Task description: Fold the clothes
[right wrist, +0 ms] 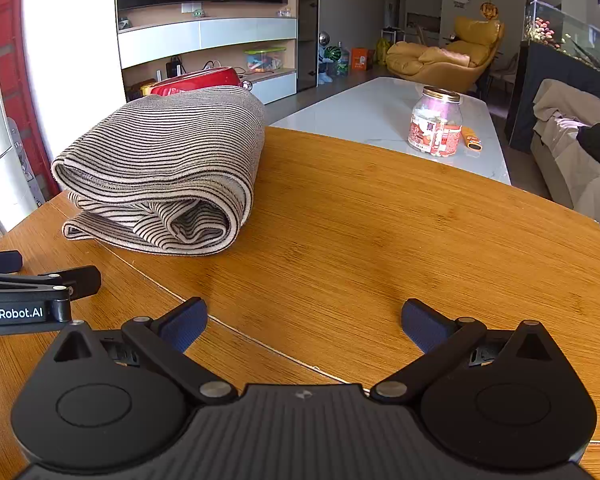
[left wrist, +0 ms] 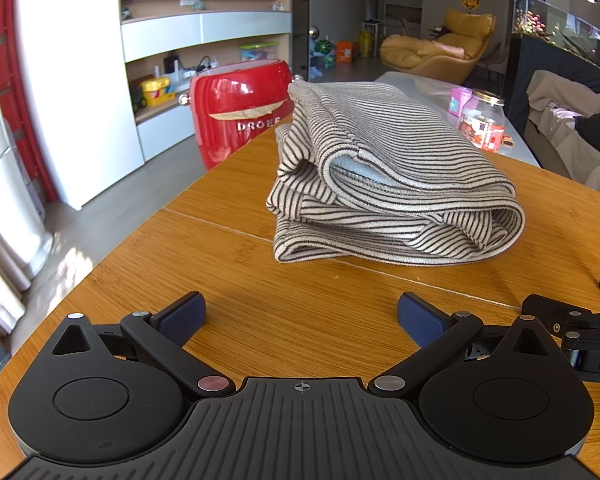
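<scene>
A striped black-and-cream garment (left wrist: 384,168) lies folded in a thick bundle on the wooden table (left wrist: 228,264). In the right wrist view it (right wrist: 160,168) sits at the far left of the table (right wrist: 380,220). My left gripper (left wrist: 300,316) is open and empty, low over the table, a short way in front of the bundle. My right gripper (right wrist: 304,320) is open and empty, to the right of the bundle and apart from it. The right gripper's side shows at the left wrist view's right edge (left wrist: 580,328); the left gripper's side shows in the right wrist view (right wrist: 28,292).
A red appliance (left wrist: 240,112) stands beyond the table's far left edge. A glass jar (right wrist: 436,124) and an orange item (right wrist: 472,140) sit on a white marble table (right wrist: 372,116) behind. A sofa with clothes (right wrist: 572,148) is at the right.
</scene>
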